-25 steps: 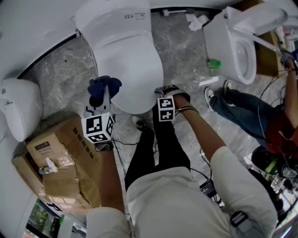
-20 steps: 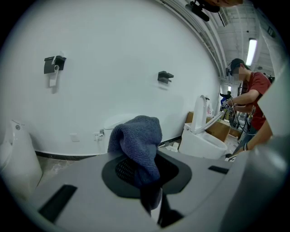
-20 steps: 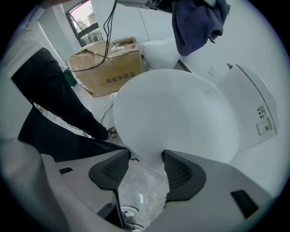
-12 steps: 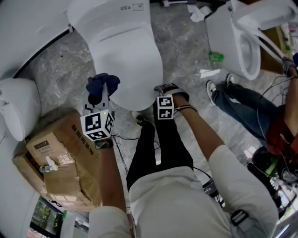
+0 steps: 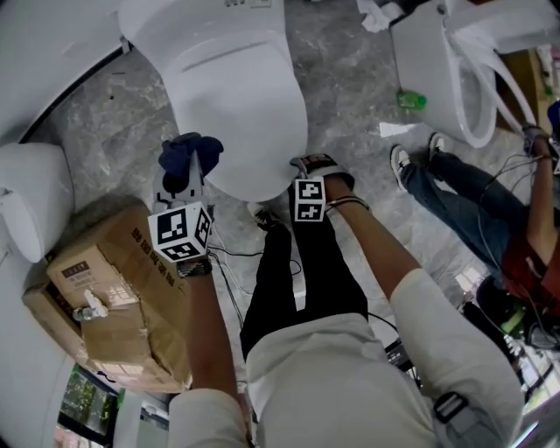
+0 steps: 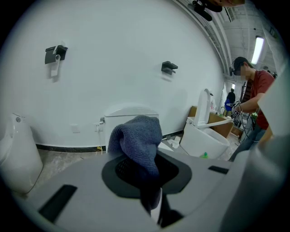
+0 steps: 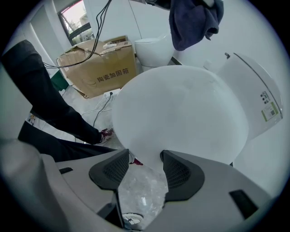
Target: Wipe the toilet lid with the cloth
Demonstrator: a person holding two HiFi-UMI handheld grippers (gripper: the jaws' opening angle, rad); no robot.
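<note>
The left gripper is clenched on a dark blue knitted cloth at the left front edge of the closed white toilet lid. The right gripper is released, jaws apart at the lid's front rim. A brown cardboard box lies left; a second white toilet and another person's blue-jeaned legs are to the right

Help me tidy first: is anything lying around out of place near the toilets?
Yes. Crumpled white paper scraps and a small green object lie loose on the grey marble floor by the second white toilet with its seat raised.
</note>
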